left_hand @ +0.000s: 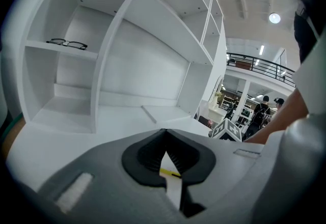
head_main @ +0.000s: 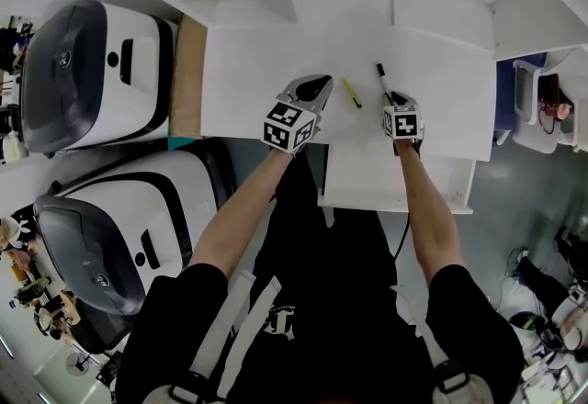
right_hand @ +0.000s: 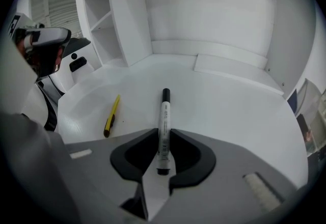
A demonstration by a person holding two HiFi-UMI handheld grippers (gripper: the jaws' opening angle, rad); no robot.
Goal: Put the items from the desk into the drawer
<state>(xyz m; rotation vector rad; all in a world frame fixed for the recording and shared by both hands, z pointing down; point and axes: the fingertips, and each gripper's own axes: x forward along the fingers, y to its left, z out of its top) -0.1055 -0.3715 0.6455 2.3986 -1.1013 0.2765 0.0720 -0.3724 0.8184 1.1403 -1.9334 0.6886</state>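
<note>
We grip the marker at mid-frame on the desk.
Our right gripper grasps its white barrel; our left gripper is clenched, empty; a yellow pen lies lower left.

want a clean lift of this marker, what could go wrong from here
The right claw pinches the marker near its back end, at the pad tips only, so it may pivot or slip when lifted. The yellow pen lies close beside it; a swinging marker could knock it.
</note>
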